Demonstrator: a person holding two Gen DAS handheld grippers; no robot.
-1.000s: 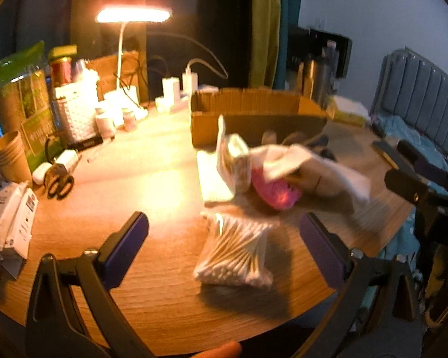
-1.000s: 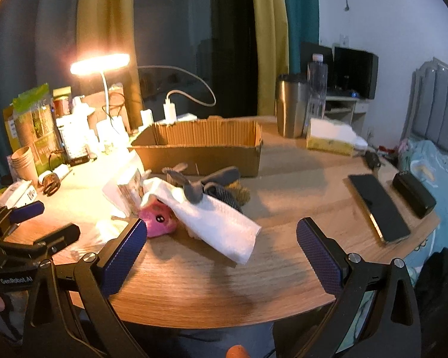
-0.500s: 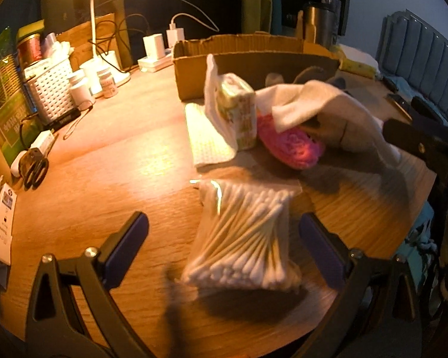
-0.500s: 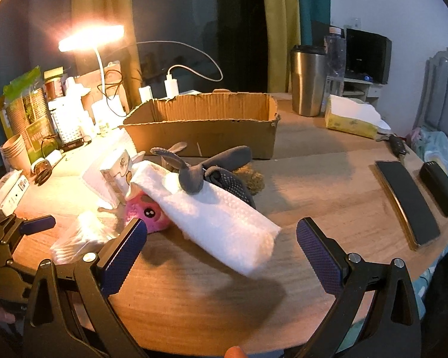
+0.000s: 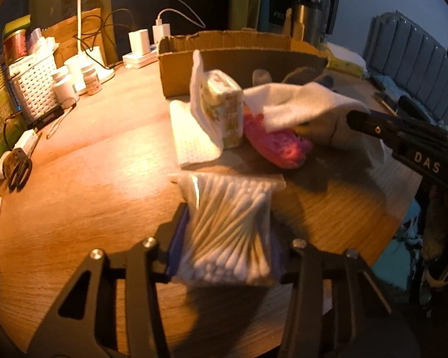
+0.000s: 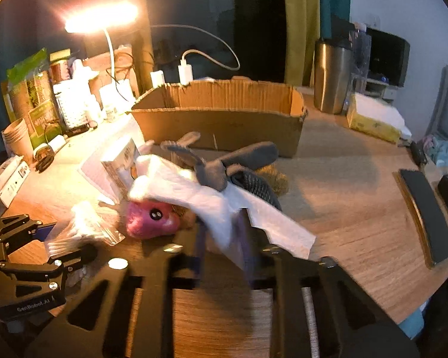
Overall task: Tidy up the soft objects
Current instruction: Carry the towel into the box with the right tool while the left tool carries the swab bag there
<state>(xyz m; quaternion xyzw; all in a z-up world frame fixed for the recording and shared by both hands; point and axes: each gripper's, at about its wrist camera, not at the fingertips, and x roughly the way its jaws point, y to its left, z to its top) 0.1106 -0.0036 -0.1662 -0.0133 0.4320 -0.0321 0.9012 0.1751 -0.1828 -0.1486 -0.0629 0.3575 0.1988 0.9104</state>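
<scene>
Jaws are closing on both sides at once! A second ago each pair stood spread wide over the heap; now the left gripper [image 5: 224, 238] has its blue pads pressed against the flanks of the clear plastic bag of white cotton swabs [image 5: 228, 223], the bag bulging between them while it lies on the round wooden table [image 5: 83, 197]. Over on the other side, the right gripper [image 6: 221, 238] has come nearly together on the hanging edge of the white folded towel [image 6: 212, 203], cloth pinched between its fingers.

Move outward from there: the towel drapes over the pink fuzzy plush toy [image 6: 152, 219], and the grey long-eared soft toy [image 6: 221, 165] lies on top of it, touching. A small printed tissue pack [image 5: 224, 110] stands just beside the pink plush, leaning on another white cloth.

Behind the heap waits the open brown cardboard box [image 6: 224, 119], and it looks empty from here.

So both tools have gone from reaching to gripping. By my reading, the sorting is barely begun: two items are taken, and lifting the towel may tumble the grey toy off it.
</scene>
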